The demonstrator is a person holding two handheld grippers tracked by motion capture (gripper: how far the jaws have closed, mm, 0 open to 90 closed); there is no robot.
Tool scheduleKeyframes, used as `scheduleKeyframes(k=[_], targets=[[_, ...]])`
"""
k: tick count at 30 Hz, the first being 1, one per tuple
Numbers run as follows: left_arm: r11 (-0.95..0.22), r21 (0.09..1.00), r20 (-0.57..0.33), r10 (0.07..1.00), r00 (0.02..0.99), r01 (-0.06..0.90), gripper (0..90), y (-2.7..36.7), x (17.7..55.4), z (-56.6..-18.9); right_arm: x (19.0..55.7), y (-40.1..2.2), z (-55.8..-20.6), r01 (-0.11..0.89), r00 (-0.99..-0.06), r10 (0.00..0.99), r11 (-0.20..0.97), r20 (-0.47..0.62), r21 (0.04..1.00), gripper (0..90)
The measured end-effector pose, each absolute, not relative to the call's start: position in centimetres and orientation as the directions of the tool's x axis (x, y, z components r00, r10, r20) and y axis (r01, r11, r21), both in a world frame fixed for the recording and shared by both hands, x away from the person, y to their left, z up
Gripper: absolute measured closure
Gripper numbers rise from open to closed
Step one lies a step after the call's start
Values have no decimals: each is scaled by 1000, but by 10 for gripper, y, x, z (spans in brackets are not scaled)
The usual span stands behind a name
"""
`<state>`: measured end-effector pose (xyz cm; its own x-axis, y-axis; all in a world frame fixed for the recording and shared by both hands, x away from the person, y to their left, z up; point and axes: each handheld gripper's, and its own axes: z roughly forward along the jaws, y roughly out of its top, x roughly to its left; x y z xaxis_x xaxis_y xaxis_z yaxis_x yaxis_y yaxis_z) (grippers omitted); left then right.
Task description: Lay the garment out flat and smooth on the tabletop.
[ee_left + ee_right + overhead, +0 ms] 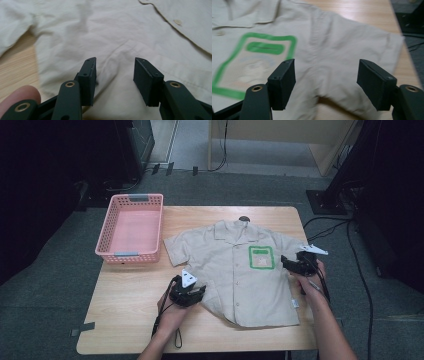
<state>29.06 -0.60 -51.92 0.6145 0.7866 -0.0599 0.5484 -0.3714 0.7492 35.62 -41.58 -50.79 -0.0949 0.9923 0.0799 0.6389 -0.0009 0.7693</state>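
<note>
The left gripper (115,75) stands open over the beige shirt (120,35) (nothing pinched), table (15,67) alongside.

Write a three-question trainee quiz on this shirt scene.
1. True or false: the shirt lies flat, buttoned, on the table.
2. Where is the basket? A) left of the shirt B) on the shirt C) on the floor
3. Fill in: the chest patch has a ____ outline.

Key: 1 true; 2 A; 3 green.
</note>
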Motion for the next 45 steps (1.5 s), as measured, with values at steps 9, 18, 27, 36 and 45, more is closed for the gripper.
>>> scheduleKeyframes(k=[9, 18, 27, 36, 45], targets=[[-400, 745, -26, 782, 623, 533, 714, -19, 292, -524, 345, -387, -520, 664, -159, 985, 60, 62, 746, 300], [-443, 761, 9, 739, 674, 475, 900, -17, 285, -524, 345, -383, -532, 657, -141, 990, 75, 25, 750, 284], [-376, 803, -73, 709, 702, 463, 900, 16, 264, -510, 345, -384, -532, 656, -139, 990, 74, 25, 751, 276], [-330, 801, -167, 680, 714, 500, 856, 67, 241, -507, 345, -384, -532, 661, -131, 991, 63, 32, 747, 264], [-229, 827, -250, 668, 701, 514, 652, 76, 240, -495, 345, -384, -532, 662, -131, 991, 63, 33, 747, 265]])
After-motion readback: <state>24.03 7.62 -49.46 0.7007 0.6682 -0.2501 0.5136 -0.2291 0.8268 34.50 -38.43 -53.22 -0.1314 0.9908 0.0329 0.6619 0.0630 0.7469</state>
